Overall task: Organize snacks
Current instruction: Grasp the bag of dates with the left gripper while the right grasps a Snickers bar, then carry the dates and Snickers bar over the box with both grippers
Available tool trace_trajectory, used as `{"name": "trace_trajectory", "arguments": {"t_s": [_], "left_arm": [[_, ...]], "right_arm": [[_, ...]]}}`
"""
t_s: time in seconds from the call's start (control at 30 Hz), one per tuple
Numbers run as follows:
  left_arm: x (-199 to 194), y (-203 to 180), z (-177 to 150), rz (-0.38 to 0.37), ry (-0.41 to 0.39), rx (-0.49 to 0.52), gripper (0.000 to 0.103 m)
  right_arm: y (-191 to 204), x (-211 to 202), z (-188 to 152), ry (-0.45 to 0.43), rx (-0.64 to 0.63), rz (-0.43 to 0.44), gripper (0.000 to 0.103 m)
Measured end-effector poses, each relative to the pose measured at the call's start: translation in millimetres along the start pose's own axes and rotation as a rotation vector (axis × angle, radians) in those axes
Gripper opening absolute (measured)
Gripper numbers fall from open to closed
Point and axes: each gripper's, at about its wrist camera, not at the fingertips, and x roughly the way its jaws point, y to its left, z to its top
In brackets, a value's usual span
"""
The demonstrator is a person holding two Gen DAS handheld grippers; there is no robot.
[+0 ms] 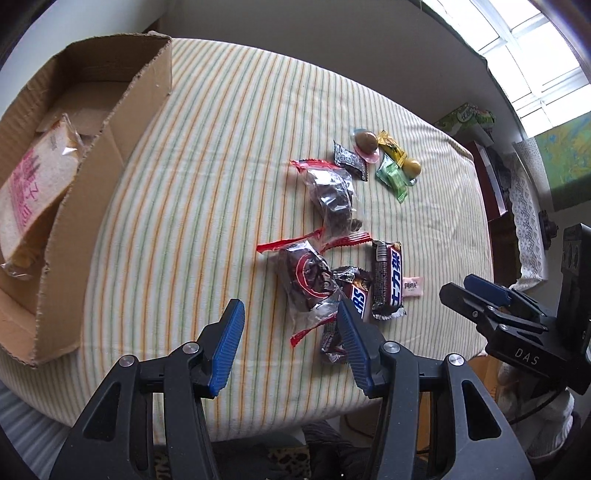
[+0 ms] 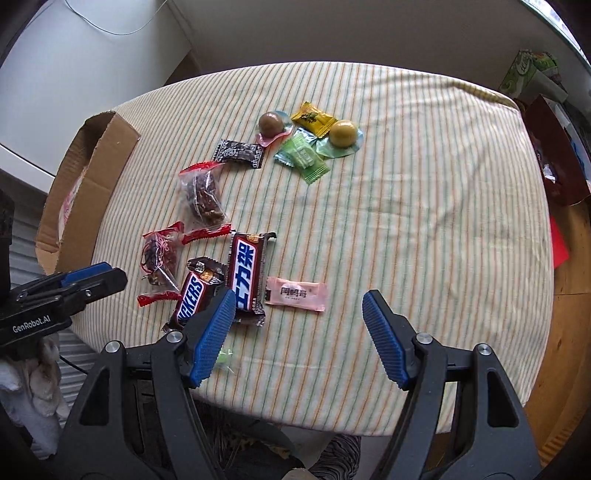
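I bring the left gripper (image 1: pixel 290 341) down squarely over the red-edged date pack (image 1: pixel 308 284) at lower centre, so only that wrapper gets pinched. Its jaws stand partly open, empty. Right gripper (image 2: pixel 299 339) gapes wide, holding nothing, the pink sachet (image 2: pixel 296 294) just beyond. Cardboard box (image 1: pixel 110 122) waits upper left.

Bright paned window (image 1: pixel 532 48); pale wall (image 2: pixel 332 33); wooden floor (image 2: pixel 565 332); striped tablecloth (image 2: pixel 406 221).

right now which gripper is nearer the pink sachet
Right. The right gripper hovers open just above the pink sachet; the left gripper is over the clear snack bags, across the Snickers bars from it.
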Motion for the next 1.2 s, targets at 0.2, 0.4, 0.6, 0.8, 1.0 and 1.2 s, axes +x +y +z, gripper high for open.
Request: {"name": "trace_trajectory", "arguments": {"t_s": [0.2, 0.4, 0.6, 0.8, 1.0, 1.2], "left_arm": [[17.8, -0.2, 6.7, -0.011, 0.025, -0.043, 0.052], [26.8, 5.1, 13.2, -0.017, 0.043, -0.071, 0.051], [30.3, 8.8, 17.2, -0.043, 0.05, -0.089, 0.037], [35.3, 18.1, 19.2, -0.065, 0.061, -0.111, 0.033], [34.0, 17.7, 19.4, -0.065, 0.053, -0.105, 0.032], [29.0, 19.0, 19.2, -0.059, 0.036, -0.105, 0.032]], "right_arm": [[10.3, 25.8, 7.0, 0.054, 0.002, 0.041, 0.074], [21.6, 42.9, 9.3, 0.086, -0.028, 0.046, 0.074], [27.9, 52.3, 12.7, 0.105, -0.025, 0.063, 0.065], [25.6, 63.6, 24.2, 0.128, -0.013, 0.072, 0.056], [29.7, 66.6, 29.3, 0.129, -0.013, 0.082, 0.04], [25.8, 62.4, 30.1, 0.132, 0.004, 0.108, 0.03]]}}
